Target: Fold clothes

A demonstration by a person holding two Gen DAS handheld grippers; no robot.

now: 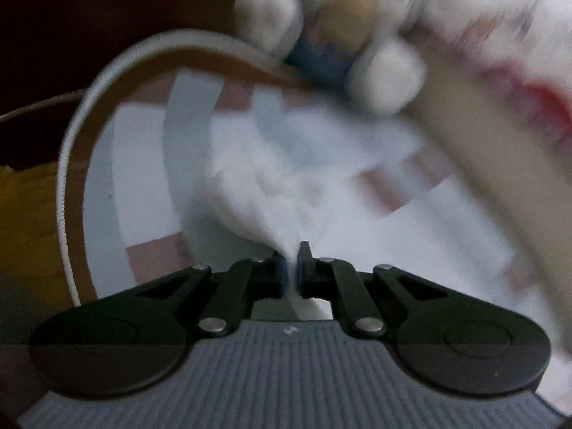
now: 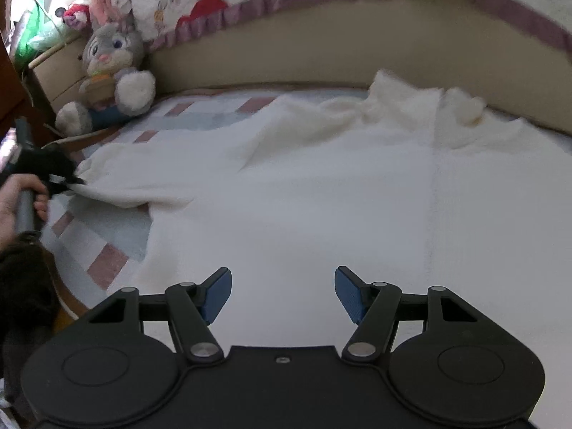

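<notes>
White fleece garment point(image 2: 286, 186) is lying spread across the checked bed point(image 2: 118, 246) near the plush rabbit point(image 2: 111, 68), my left gripper point(image 1: 293, 268) pinching its edge, my right gripper point(image 2: 282, 295) hovering wide apart above it.

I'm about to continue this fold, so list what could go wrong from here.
1. The left hand-held gripper pinches only a thin tip of the white garment; a hard pull could slip it free.
2. The right hand-held gripper is open above the cloth and holds nothing, so a one-sided pull may drag the whole garment instead of folding it.
3. The far end is bunched against the bed's edge; folding now may trap wrinkles.
</notes>
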